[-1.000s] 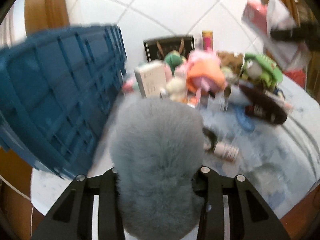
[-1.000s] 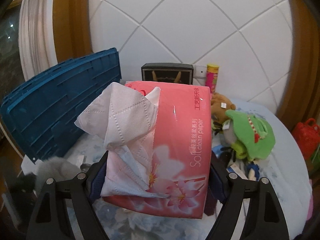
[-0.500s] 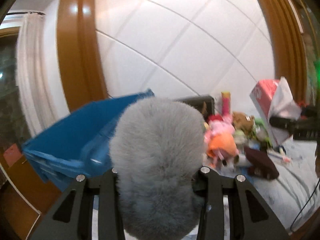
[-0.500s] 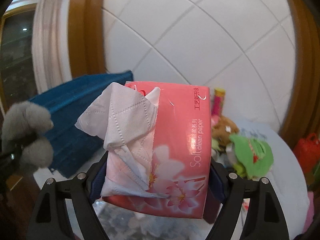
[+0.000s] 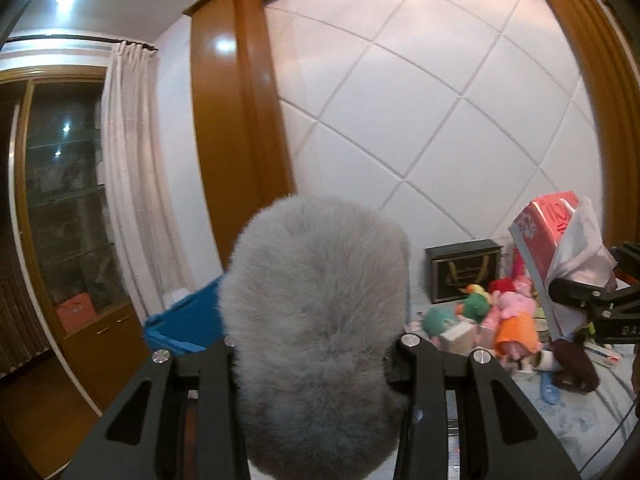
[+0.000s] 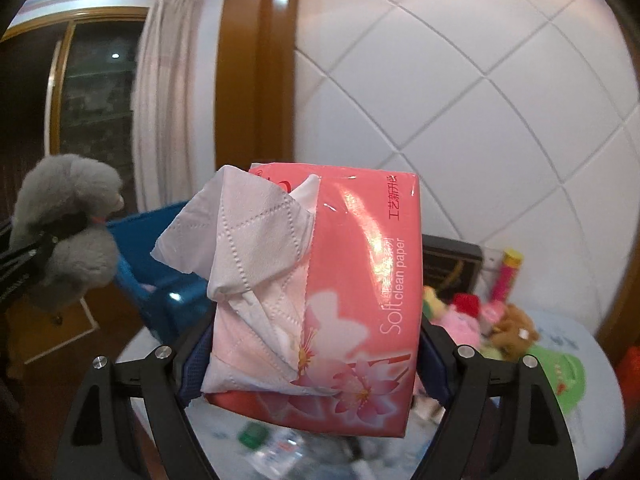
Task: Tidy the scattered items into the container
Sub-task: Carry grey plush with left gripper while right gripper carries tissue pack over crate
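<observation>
My left gripper (image 5: 316, 344) is shut on a grey fluffy plush (image 5: 316, 320) and holds it high in the air; the plush also shows in the right wrist view (image 6: 64, 232). My right gripper (image 6: 316, 328) is shut on a pink pack of tissues (image 6: 344, 248) with a white tissue (image 6: 240, 232) sticking out; the pack also shows in the left wrist view (image 5: 548, 240). The blue crate (image 5: 184, 324) stands at the table's left, below and beyond the plush, and shows in the right wrist view (image 6: 160, 256) left of the pack.
A heap of plush toys (image 5: 508, 320) lies on the round table (image 5: 568, 416) by the tiled wall, with a black box (image 5: 464, 272) behind and a dark red item (image 5: 572, 368) in front. A green plush (image 6: 560, 372) and a pink-yellow tube (image 6: 506, 276) lie right. A wooden cabinet (image 5: 64, 208) stands left.
Both grippers have risen and tilted up with their loads. The crate and toy heap have dropped low in both views. The plush now hangs left of the tissue pack.
</observation>
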Demonstrator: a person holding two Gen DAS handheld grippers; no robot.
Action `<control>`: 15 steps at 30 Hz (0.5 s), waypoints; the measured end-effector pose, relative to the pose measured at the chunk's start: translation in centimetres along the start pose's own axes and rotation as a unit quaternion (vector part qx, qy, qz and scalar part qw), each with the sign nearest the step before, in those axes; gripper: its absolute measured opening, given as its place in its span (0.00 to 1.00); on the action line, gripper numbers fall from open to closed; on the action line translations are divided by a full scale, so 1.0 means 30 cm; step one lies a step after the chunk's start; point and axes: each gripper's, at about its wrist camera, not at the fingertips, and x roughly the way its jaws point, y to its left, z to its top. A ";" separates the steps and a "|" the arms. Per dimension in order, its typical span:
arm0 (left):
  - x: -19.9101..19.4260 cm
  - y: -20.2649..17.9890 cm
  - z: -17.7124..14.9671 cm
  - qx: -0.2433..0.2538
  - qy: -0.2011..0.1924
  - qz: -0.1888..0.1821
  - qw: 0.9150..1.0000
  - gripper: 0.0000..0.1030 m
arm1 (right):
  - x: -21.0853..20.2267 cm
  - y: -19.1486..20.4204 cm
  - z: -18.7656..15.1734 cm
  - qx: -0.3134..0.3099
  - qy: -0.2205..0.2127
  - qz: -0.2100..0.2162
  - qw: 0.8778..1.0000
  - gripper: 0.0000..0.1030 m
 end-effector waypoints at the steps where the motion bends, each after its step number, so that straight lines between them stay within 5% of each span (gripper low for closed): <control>1: 0.008 0.029 0.001 -0.003 0.000 0.004 1.000 0.36 | 0.013 0.032 0.012 -0.003 -0.002 0.004 1.000 0.81; 15: 0.236 0.375 0.037 -0.006 -0.010 0.000 1.000 0.36 | 0.175 0.451 0.216 -0.013 -0.027 0.030 0.999 0.81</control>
